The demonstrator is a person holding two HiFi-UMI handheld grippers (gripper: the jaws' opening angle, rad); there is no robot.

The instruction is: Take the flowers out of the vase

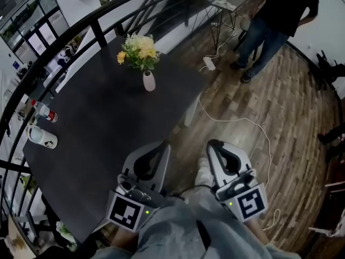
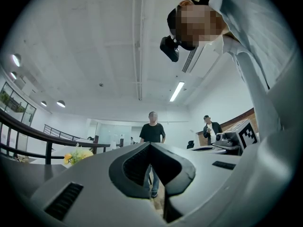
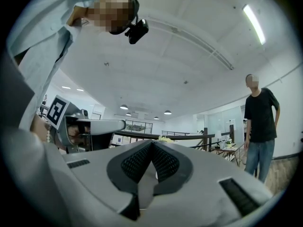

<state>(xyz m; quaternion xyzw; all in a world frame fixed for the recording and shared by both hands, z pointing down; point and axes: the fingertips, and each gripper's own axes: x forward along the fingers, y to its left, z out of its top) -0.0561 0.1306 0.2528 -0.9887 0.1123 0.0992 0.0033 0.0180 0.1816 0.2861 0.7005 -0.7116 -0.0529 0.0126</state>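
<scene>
A bunch of yellow and white flowers stands in a small white vase at the far side of the dark table. My left gripper is low over the table's near right corner, its jaws shut with nothing between them. My right gripper is beside it over the wooden floor, also shut and empty. Both are well short of the vase. In the left gripper view the flowers show small at the left of the gripper. In the right gripper view the flowers peek just above the gripper.
A person in a black shirt stands on the wooden floor at the upper right, near a small side table. A white power strip and its cable lie on the floor. A bottle and a cup sit at the table's left edge, next to a black railing.
</scene>
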